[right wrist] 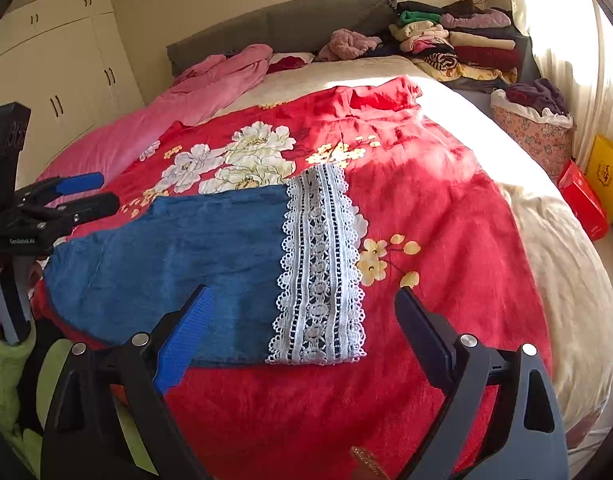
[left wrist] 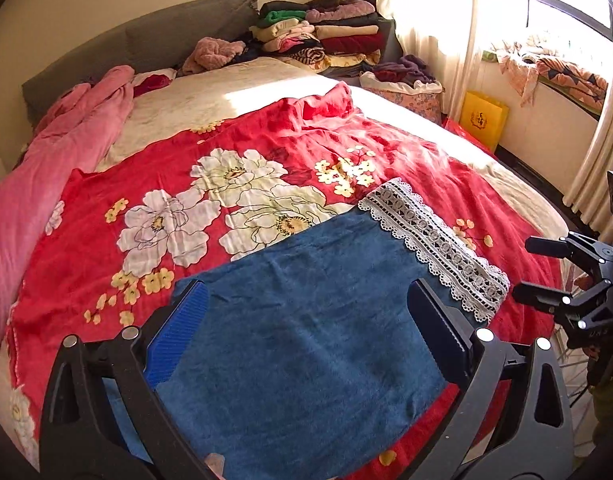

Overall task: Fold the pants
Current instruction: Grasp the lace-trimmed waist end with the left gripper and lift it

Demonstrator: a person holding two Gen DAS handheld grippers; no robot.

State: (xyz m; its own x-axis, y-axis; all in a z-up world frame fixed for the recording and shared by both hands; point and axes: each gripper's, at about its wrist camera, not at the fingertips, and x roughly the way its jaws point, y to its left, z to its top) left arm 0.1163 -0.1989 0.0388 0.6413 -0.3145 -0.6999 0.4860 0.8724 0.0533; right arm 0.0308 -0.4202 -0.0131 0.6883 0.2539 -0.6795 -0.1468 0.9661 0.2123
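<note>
Blue denim pants (left wrist: 306, 320) with a white lace hem band (left wrist: 434, 246) lie flat on a red floral blanket (left wrist: 178, 168) on the bed. They also show in the right wrist view (right wrist: 178, 252), lace band (right wrist: 318, 264) at their right end. My left gripper (left wrist: 306, 292) is open and empty, hovering above the denim. My right gripper (right wrist: 302, 296) is open and empty, above the lace end. Each gripper shows in the other's view: the right one (left wrist: 542, 272) at the right edge, the left one (right wrist: 86, 192) at the left edge.
A pink blanket (left wrist: 66, 140) lies along the bed's left side. Stacks of folded clothes (left wrist: 326, 32) sit by the grey headboard (left wrist: 146, 40). A floral laundry basket (right wrist: 534, 128), a yellow bag (right wrist: 606, 172) and a red box (right wrist: 582, 200) stand on the right. White wardrobes (right wrist: 58, 80) are left.
</note>
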